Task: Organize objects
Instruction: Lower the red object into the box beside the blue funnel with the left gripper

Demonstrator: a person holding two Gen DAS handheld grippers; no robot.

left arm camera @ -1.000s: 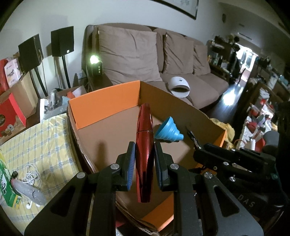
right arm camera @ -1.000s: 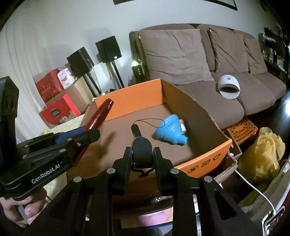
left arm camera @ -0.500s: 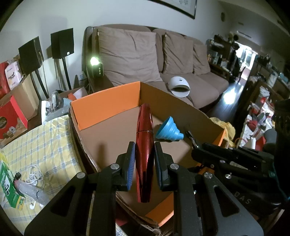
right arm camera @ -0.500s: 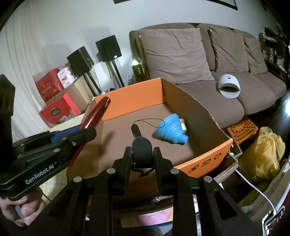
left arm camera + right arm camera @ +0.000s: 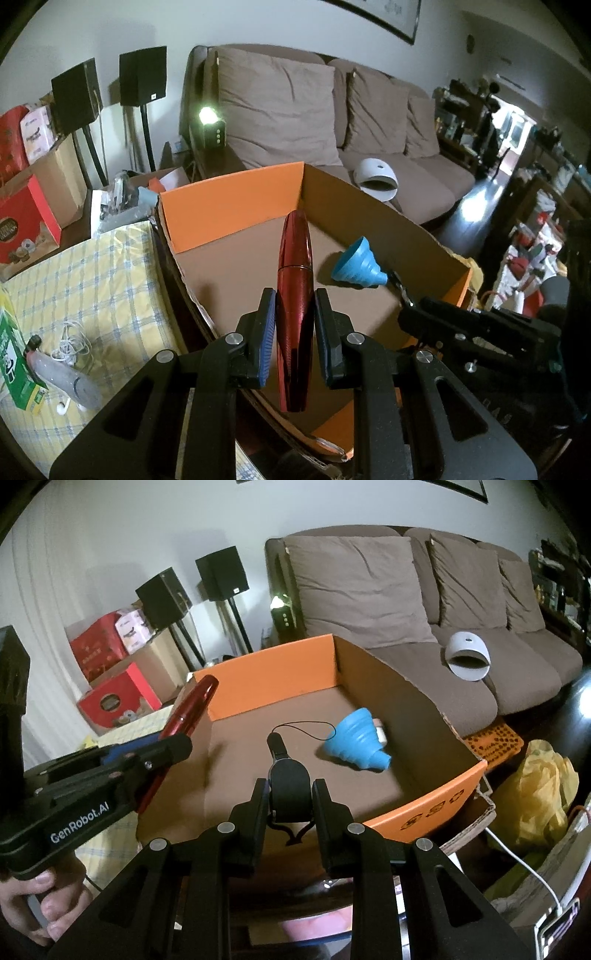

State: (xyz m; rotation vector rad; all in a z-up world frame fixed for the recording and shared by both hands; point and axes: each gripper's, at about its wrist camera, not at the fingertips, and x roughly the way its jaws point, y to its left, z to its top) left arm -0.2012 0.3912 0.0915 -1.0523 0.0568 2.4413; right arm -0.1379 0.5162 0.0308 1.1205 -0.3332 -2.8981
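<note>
Red tube [image 5: 294, 295] clamped above orange cardboard box [image 5: 229, 206]

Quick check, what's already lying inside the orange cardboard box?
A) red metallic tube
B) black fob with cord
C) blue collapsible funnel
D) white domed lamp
C: the blue collapsible funnel lies on its side on the floor of the orange cardboard box; the red metallic tube and the black fob are each clamped in jaws above it, and the white domed lamp sits on the sofa.

The left matte-black plastic gripper [image 5: 294, 325] carried silver round screws and one blue ribbed pad [image 5: 267, 338]; white "GenRobot.AI" lettering marked its side. The right matte-black plastic gripper [image 5: 290, 805] had matching screws and triangular cut-outs.
</note>
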